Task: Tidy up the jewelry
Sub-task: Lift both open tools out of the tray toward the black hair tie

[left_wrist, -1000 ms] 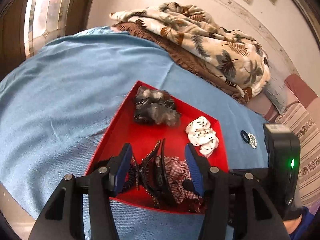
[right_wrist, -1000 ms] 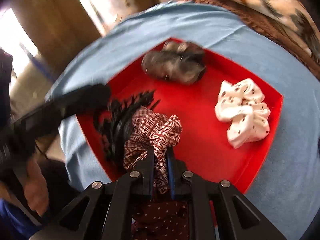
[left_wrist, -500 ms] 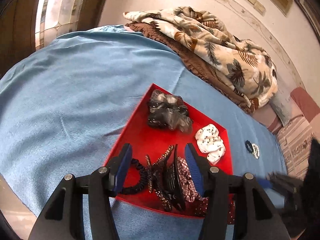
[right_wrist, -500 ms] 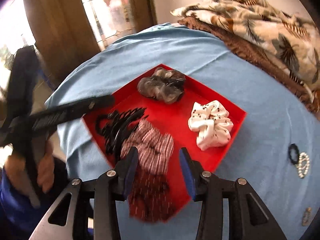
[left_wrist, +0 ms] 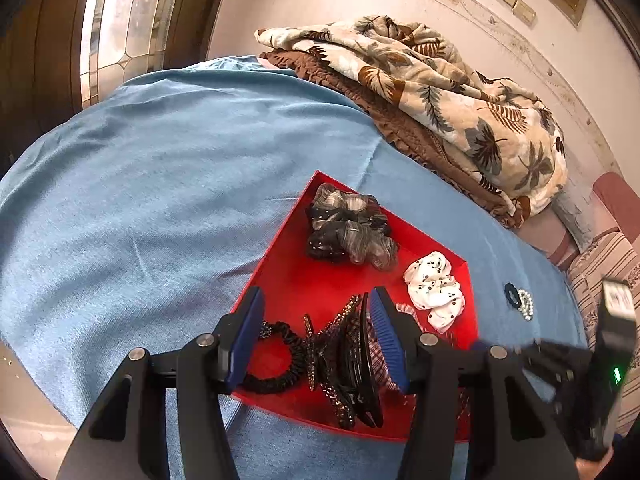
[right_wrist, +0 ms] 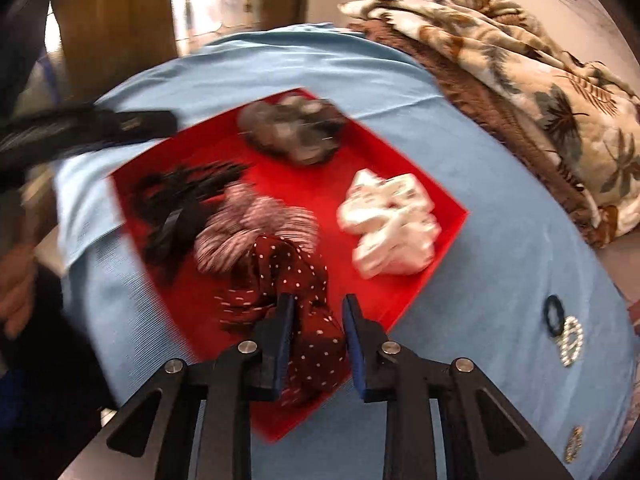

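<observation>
Bed: blue sheet, soft under the load.
Tray: red, stiff, holds scrunchies and clips.
Dotted scrunchie: near tray corner; light, limp, likely best pinched at a fold.
Right gripper: jaws closing, dotted scrunchie between them, grip unclear.
Left gripper: spread, empty, above the claw clips.
Bracelet: loose on sheet, small, slippery.

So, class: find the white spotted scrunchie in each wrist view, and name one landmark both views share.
Left wrist view: white spotted scrunchie at the red tray's right edge, right of centre.
Right wrist view: white spotted scrunchie right of centre, near the tray's right corner.
Shared landmark: red tray.
</observation>
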Demonstrator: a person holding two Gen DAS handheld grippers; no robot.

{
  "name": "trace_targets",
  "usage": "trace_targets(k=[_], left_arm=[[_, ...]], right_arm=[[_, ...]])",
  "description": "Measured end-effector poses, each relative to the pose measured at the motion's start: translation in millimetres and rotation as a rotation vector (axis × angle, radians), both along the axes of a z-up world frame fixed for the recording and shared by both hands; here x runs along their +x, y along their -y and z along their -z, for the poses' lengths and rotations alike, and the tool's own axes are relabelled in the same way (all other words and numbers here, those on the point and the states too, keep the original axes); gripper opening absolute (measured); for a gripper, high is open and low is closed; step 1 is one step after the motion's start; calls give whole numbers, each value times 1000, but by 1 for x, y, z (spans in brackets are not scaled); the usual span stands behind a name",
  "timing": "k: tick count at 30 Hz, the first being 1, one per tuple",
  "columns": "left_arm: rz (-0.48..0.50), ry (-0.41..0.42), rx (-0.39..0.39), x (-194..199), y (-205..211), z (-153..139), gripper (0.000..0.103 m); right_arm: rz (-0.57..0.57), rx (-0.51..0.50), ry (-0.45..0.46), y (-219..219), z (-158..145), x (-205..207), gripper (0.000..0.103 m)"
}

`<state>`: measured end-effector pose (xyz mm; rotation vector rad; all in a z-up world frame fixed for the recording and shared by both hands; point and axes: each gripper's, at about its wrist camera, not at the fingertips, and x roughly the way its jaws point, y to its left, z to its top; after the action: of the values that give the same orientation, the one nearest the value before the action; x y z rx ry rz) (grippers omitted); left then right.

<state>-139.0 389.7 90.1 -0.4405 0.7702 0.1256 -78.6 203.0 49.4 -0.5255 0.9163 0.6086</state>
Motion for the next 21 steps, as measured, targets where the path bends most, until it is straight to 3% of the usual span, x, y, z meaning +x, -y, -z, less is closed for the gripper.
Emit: trace_targets(k=[5,11,15,21], left_arm=[[6,-5,-3,0,0,1,54],[0,7,20,1,4,-2,54],[-2,-12,91,5,12,-1,54],[-29,-24,234,4,21,-3,58]], right_arm=[[77,-68,61,6,1,25,27],[134,90,67,22,-31,25,27],[93,176,-5,12,-36,15,27],[117,197,-29,27,-25,-12,28]])
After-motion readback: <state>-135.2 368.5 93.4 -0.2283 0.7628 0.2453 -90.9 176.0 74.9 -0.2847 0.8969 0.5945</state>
